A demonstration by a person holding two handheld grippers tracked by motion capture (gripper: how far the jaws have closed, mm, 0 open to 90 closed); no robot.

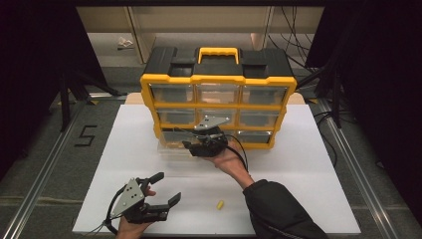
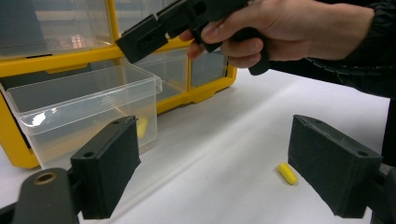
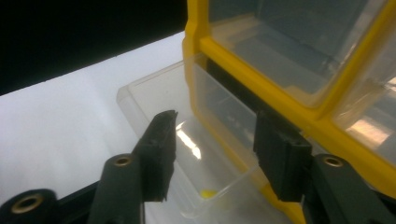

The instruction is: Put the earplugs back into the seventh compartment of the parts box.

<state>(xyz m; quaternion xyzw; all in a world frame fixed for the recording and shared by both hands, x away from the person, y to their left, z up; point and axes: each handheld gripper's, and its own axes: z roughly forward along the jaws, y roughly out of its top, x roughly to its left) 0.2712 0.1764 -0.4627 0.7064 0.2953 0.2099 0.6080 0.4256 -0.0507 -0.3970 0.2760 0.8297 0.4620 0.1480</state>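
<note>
A yellow-and-black drawer cabinet [image 1: 217, 79] stands at the back of the white table. Its bottom-left clear drawer [image 1: 171, 147] is pulled out, and a small yellow piece [image 3: 208, 192] lies inside it near the front wall. My right gripper [image 1: 191, 148] hovers over that drawer [image 3: 154, 93], jaws apart, with nothing between them. A second yellow piece [image 1: 219, 204] lies loose on the table near the front edge. My left gripper [image 1: 168, 187] rests at the front left, open and empty, pointing toward that piece [image 2: 287, 173].
The cabinet's other clear drawers [image 1: 263, 94] are pushed in. The white table top [image 1: 308, 169] stretches to the right of the person's dark sleeve [image 1: 278, 209]. Black stands and cables surround the table.
</note>
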